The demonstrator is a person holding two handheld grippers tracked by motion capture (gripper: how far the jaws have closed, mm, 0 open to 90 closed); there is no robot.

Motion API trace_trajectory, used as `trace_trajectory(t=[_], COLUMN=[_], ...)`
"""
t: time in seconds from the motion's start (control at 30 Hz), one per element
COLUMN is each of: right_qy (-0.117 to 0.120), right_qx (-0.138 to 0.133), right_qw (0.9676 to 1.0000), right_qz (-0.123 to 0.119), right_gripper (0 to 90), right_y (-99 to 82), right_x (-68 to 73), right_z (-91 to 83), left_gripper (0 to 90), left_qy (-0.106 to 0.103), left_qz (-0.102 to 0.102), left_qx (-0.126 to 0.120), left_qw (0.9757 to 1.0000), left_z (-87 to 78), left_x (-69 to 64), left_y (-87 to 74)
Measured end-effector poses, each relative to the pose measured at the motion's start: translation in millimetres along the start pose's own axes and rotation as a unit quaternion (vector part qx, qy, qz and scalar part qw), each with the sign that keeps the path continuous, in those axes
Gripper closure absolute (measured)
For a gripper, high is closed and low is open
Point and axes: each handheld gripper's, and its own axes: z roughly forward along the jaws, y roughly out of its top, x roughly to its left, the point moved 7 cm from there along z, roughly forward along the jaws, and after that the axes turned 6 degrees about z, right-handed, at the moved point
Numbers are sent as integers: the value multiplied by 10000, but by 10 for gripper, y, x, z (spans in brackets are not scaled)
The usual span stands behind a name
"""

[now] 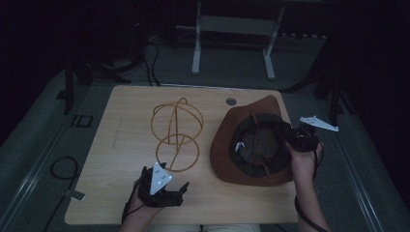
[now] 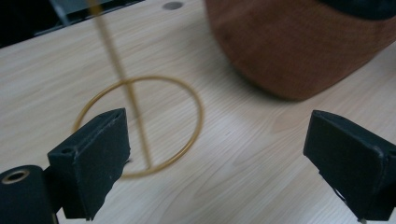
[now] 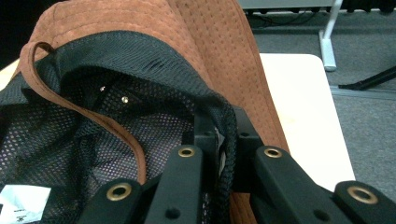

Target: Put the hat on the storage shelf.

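Right gripper [image 3: 224, 158] fingers clench the upturned brown suede hat's [image 1: 251, 145] black mesh lining; left gripper [image 2: 224, 154], fingers released, should steady the gold wire stand [image 1: 176, 133] beside the hat.

free: table front [image 1: 227, 203] | blocks: wire stand [image 1: 176, 133], hat [image 1: 229, 145]

Both grippers are black handheld units: left gripper [image 1: 181, 188] carries a grey three-cornered plate with small dark dots, right gripper [image 1: 286, 131] has the same plate sticking out sideways. Blocky black foam-like fingers [image 2: 91, 158] on the left; brass-ringed screw holes along the right's black arms. Black cables trail back past bare forearms, no sleeves visible.
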Motion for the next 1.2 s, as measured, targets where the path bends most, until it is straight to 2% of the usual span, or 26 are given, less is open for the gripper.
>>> trace_trajectory(t=[0.27, 0.33, 0.53, 0.73, 0.8, 0.9, 0.97, 1.03, 1.1, 1.13, 1.2], right_qy=[93, 111, 148, 155, 153, 281, 277, 267, 244, 255, 277], right_qx=[-29, -31, -75, -147, -169, -209, -197, -220, -253, -264, -281], right_qw=[9999, 9999, 9997, 9996, 9996, 9992, 9993, 9993, 9994, 9993, 9992], right_qz=[74, 93, 152, 165, 144, 169, 123, 103, 73, 71, 49], right_gripper=[849, 849, 848, 848, 847, 846, 846, 846, 846, 846, 846], right_y=[-47, -66, -95, -75, -65, -51, -49, -47, -42, -38, -31], right_x=[0, -3, -13, 3, 16, 34, 55, 77, 94, 102, 120], right_z=[-115, -135, -193, -247, -264, -272, -269, -273, -285, -295, -314], left_gripper=[78, 78, 78, 96, 117, 140, 140, 141, 147, 148, 151], left_qy=[-392, -538, -704, -862, -973, -904, -820, -715, -577, -548, -602], left_qz=[340, 342, 466, 400, 422, 519, 521, 406, 435, 435, 267], left_qx=[20, 1, -85, -183, -163, -189, -159, -174, -84, -30, 50], left_qw=[9987, 9980, 9964, 9953, 9942, 9944, 9951, 9965, 9974, 9975, 9978], left_z=[263, 329, 488, 676, 757, 855, 923, 990, 1065, 1104, 1178], left_x=[-239, -294, -419, -480, -499, -509, -494, -457, -425, -415, -410], left_y=[433, 520, 819, 1128, 1219, 1343, 1414, 1476, 1508, 1519, 1541])
